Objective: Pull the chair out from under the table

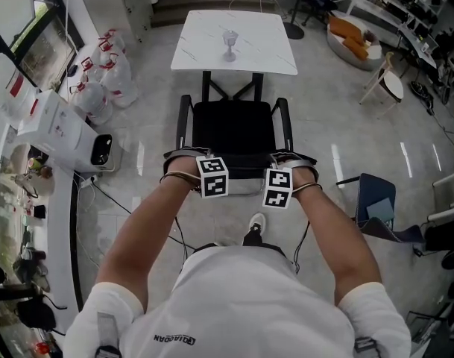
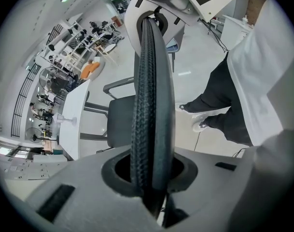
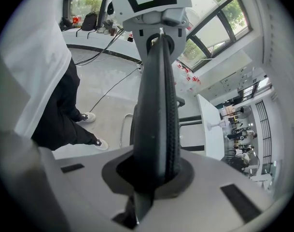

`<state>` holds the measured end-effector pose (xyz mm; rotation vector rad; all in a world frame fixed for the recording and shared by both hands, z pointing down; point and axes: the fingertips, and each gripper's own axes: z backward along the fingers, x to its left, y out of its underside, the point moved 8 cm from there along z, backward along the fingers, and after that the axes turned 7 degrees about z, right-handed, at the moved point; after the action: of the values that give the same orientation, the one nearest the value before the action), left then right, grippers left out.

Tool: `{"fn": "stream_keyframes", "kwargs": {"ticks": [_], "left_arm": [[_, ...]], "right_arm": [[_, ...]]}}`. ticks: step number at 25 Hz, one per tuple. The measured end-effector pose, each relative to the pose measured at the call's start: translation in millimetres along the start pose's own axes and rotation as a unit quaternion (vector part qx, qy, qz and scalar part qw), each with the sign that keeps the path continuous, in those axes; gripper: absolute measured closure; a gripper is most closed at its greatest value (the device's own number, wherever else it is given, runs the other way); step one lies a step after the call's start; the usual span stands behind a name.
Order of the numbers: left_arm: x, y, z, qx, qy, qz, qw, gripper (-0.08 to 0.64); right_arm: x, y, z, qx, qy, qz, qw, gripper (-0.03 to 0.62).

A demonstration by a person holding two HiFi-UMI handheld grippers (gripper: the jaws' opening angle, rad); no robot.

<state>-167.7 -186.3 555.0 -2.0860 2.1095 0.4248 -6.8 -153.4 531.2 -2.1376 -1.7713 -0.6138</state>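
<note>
A black chair [image 1: 232, 129] with two armrests stands in front of a white marble-top table [image 1: 204, 47], and its whole seat shows on the near side of the table's edge. My left gripper [image 1: 209, 171] and right gripper [image 1: 277, 181] sit side by side on the top edge of the backrest [image 1: 245, 171]. In the left gripper view the grey jaws [image 2: 151, 178] close round the ribbed black backrest edge [image 2: 151, 91], which runs on into the right gripper. The right gripper view shows the same grip [image 3: 154, 173] on that edge [image 3: 159, 95].
A stemmed glass [image 1: 229, 45] stands on the table. White bags [image 1: 107, 73] and a white box [image 1: 59, 125] lie to the left, with cables [image 1: 115, 200] on the floor. A blue chair [image 1: 376, 200] is at the right. My shoe [image 1: 256, 226] is just behind the chair.
</note>
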Motion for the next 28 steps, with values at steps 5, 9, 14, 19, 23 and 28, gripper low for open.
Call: {"fn": "stream_keyframes", "kwargs": {"ticks": [5,9,14,19,23,28], "left_arm": [[-15.8,3.5,4.3,-0.001,0.004,0.000,1.0000,0.492],[-25.6,4.0,7.6,-0.002,0.008,-0.002,1.0000,0.492],[-36.1,8.9,14.5,-0.004,0.023,-0.005,0.9997,0.493],[-51.7,8.3,20.6,-0.003,0.030,-0.006,0.9995,0.494],[-67.8,7.7,27.5,-0.003,0.033,-0.005,0.9994,0.495],[-82.9,9.0,32.8,-0.005,0.037,-0.006,0.9993,0.495]], "right_arm": [[13.5,-7.4,7.5,-0.001,-0.002,-0.002,1.000,0.561],[22.3,-10.3,13.3,0.000,-0.007,-0.005,1.000,0.560],[30.9,-18.9,22.6,0.000,-0.016,-0.010,1.000,0.560],[44.6,-21.8,31.7,-0.002,-0.021,-0.013,1.000,0.560],[57.6,-23.4,40.5,0.000,-0.025,-0.011,1.000,0.558],[70.6,-27.5,48.2,0.000,-0.032,-0.015,0.999,0.558]]}}
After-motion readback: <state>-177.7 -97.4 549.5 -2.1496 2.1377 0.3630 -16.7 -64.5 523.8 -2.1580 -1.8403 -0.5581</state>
